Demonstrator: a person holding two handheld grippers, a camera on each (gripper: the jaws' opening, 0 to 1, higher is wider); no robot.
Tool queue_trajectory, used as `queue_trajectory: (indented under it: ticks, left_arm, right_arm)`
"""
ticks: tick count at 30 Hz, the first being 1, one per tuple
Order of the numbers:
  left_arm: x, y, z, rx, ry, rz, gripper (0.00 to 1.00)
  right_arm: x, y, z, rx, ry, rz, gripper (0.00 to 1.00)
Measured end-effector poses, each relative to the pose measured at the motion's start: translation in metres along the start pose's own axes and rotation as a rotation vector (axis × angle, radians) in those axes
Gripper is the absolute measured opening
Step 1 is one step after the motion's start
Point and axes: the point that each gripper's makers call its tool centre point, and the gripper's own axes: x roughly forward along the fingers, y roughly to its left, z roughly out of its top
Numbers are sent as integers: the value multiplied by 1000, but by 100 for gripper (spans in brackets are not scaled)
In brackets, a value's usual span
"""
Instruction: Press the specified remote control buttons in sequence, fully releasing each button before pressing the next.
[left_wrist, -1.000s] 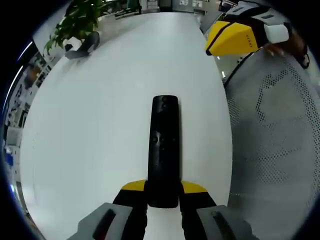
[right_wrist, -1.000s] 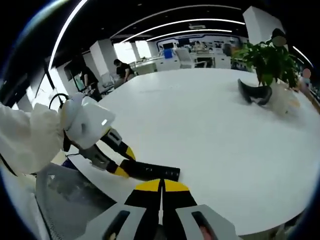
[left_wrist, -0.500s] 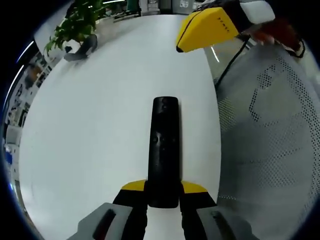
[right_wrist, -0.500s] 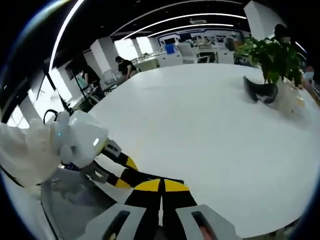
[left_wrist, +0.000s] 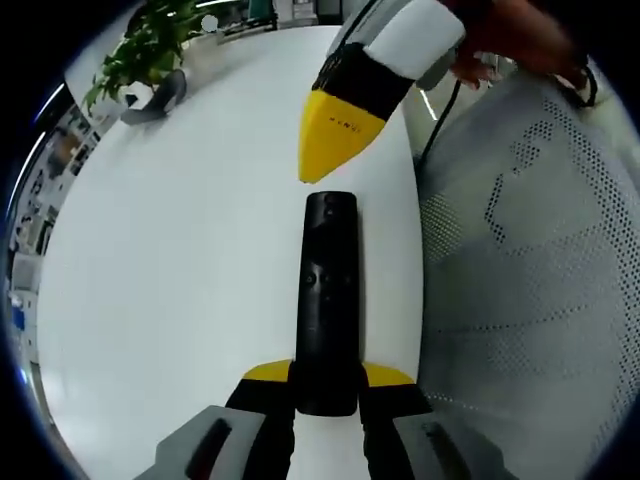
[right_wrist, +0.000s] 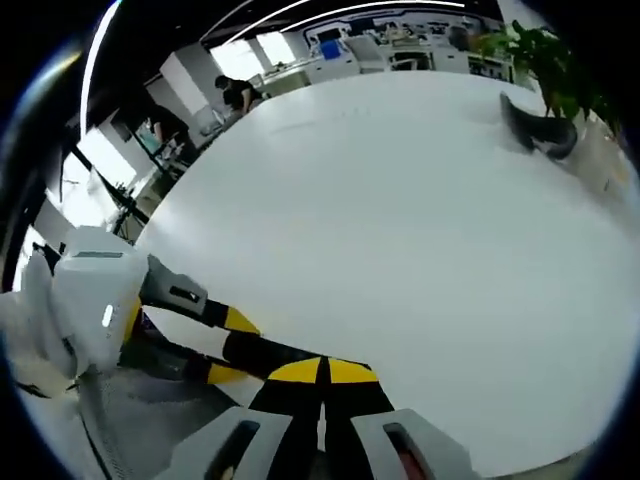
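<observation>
Because the black remote control (left_wrist: 329, 300) looks light, rigid and smooth, the left gripper (left_wrist: 327, 392) clamps its near end, steadying it on the white table (left_wrist: 180, 250). The right gripper (left_wrist: 328, 150), jaws pressed together, hovers just beyond the remote's far end; a gentle tip-press should suffice.

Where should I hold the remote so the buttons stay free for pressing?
Grip the remote at its near end, across its narrow width, as the left gripper holds it now, jaws on both long edges. It is a long, slim bar lying flat on the white table, so this hold probably steadies it while its top face stays open to the right gripper coming from above its far end.
</observation>
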Motion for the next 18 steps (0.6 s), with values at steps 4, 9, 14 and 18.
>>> queue_trajectory:
  ticks: [4, 9, 14, 18]
  left_arm:
    - [0, -5, 0, -6, -23, 1, 23]
    - [1, -13, 2, 1, -24, 4, 23]
    - [1, -17, 3, -17, -39, 7, 23]
    - [1, -19, 3, -26, -54, 8, 23]
  right_arm:
    - [3, -3, -8, 33, 36, -3, 0]
    - [3, -8, -16, 93, 54, 0, 0]
    - [1, -9, -34, 219, 152, 28, 0]
    - [1, -9, -35, 253, 149, 45, 0]
